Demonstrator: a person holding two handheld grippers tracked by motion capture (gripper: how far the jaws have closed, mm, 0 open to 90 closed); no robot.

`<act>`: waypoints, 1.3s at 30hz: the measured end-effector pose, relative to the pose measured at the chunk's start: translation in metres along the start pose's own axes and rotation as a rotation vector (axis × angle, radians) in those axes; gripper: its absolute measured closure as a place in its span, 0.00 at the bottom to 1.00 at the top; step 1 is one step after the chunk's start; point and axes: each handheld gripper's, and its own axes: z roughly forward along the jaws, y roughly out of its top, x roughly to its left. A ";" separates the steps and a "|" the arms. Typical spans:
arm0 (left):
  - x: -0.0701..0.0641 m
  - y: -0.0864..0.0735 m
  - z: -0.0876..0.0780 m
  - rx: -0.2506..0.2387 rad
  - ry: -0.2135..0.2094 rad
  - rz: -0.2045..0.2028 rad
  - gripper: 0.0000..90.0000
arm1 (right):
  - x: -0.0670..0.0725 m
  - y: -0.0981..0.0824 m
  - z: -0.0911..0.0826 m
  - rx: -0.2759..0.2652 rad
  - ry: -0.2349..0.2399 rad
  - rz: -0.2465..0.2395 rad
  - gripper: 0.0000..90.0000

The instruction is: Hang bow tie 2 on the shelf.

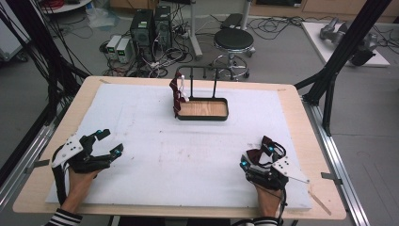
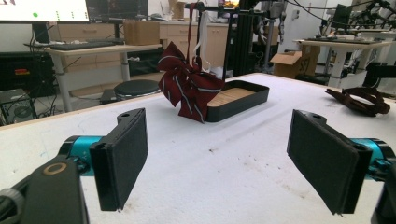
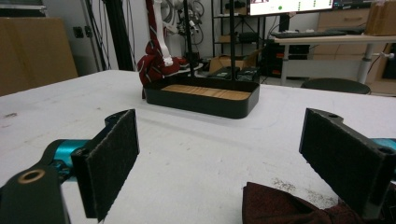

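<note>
Maroon bow tie (image 1: 260, 154) lies flat — between right gripper (image 1: 257, 157) jaws, crosswise

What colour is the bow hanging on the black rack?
The hanging bow is dark red with thin pale stripes. It shows best in the left gripper view.

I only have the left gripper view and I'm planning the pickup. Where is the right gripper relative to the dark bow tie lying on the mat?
Observer: In the high view, the right gripper is right at the dark bow tie, near the table's right front.
Operator: Is it gripped?
Observer: No. In the right gripper view the jaws stand wide apart, with the tie on the mat between them and the pads not pressing it.
Operator: Anything inside the tray?
Observer: From above, the tray shows bare wood. The striped bow tie hangs from the rack at its left end.
</note>
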 end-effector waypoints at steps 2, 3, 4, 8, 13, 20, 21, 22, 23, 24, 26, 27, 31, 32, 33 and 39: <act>0.000 0.000 0.000 0.000 -0.001 0.001 0.23 | 0.000 0.003 -0.001 -0.003 0.003 0.001 0.12; 0.000 0.000 0.001 -0.004 -0.007 -0.008 0.23 | 0.000 0.005 -0.002 -0.005 0.003 -0.001 0.12; 0.000 0.000 0.001 -0.005 -0.009 -0.012 0.23 | -0.001 0.008 -0.004 -0.010 0.002 0.001 0.12; -0.002 -0.002 0.000 0.006 0.006 0.015 0.23 | -0.004 0.018 -0.009 -0.018 -0.002 0.002 0.12; 0.001 -0.005 -0.001 -0.001 0.016 0.007 0.23 | -0.008 0.036 -0.019 -0.015 -0.012 -0.002 0.12; 0.003 -0.008 0.000 -0.001 0.020 0.001 0.23 | -0.015 0.064 -0.024 0.053 -0.030 -0.001 0.12; 0.003 -0.009 0.000 -0.002 0.023 0.003 0.23 | -0.017 0.068 -0.023 0.062 -0.030 -0.005 0.12; 0.003 -0.009 -0.001 0.000 0.025 0.003 0.23 | -0.018 0.072 -0.022 0.072 -0.030 -0.003 0.13; 0.003 -0.010 -0.001 -0.001 0.024 0.003 0.23 | -0.019 0.075 -0.021 0.083 -0.031 -0.007 0.13; 0.004 -0.010 -0.001 -0.002 0.027 0.001 0.23 | -0.020 0.078 -0.020 0.095 -0.029 -0.010 0.12; 0.004 -0.012 -0.001 -0.003 0.028 -0.004 0.23 | -0.022 0.085 -0.018 0.131 -0.037 -0.005 0.13; 0.004 -0.013 -0.001 -0.006 0.030 -0.003 0.23 | -0.023 0.087 -0.016 0.148 -0.037 -0.003 0.13; 0.005 -0.015 -0.001 -0.001 0.036 -0.001 0.23 | -0.024 0.097 -0.010 0.191 -0.041 -0.006 0.13; 0.005 -0.016 -0.001 0.002 0.038 0.001 0.23 | -0.024 0.099 -0.008 0.201 -0.042 -0.010 0.13; 0.005 -0.017 -0.001 0.000 0.041 -0.001 0.23 | -0.025 0.100 -0.007 0.212 -0.043 -0.010 0.13; 0.006 -0.019 -0.001 0.001 0.045 -0.004 0.23 | -0.027 0.107 0.001 0.282 -0.069 0.007 0.13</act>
